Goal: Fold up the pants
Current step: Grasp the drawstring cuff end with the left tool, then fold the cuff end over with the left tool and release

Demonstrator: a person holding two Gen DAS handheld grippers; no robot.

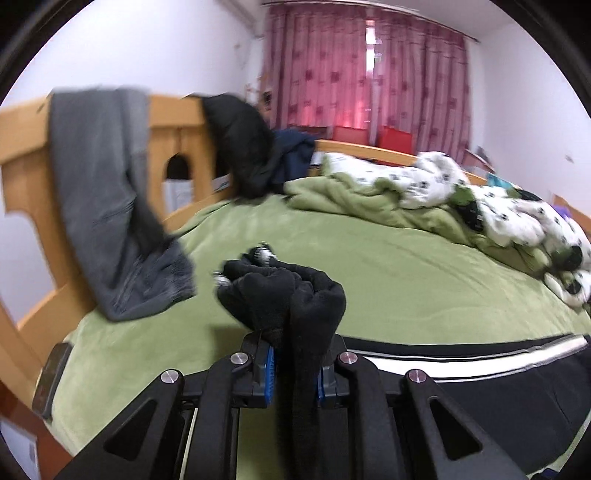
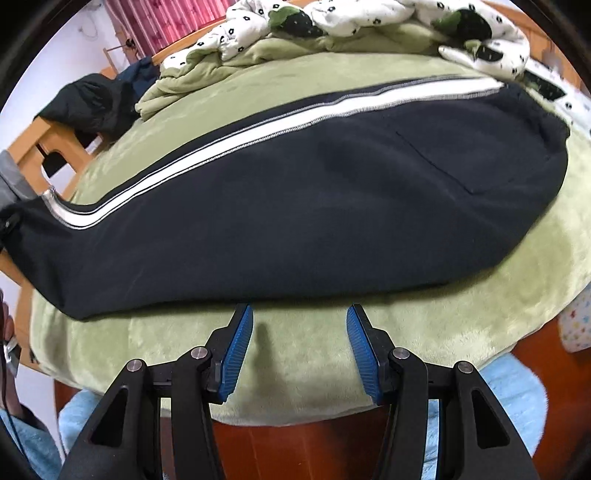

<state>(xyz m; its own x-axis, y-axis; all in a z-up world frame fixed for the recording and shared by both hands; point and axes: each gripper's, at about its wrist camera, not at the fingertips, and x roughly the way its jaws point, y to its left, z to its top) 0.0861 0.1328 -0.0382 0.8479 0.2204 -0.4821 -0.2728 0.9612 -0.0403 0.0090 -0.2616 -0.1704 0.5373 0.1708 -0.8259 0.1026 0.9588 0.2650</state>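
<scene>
L tool [image 1: 293, 373] clamped on bunched black pants [image 1: 284, 295], green bed [image 1: 369, 266], grey garment [image 1: 110, 192] on footboard [image 1: 173, 114]

Pants [image 2: 295, 206] lie across bed [image 2: 480, 314], quilt [image 2: 332, 22] behind.

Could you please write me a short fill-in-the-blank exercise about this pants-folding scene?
1. The left gripper is shut on the pants' black ____.
2. The right gripper is ____, holding nothing.
3. The black pants have a ____ side stripe.
4. They lie on a ____ blanket.

Missing words: cuff; open; white; green
</scene>
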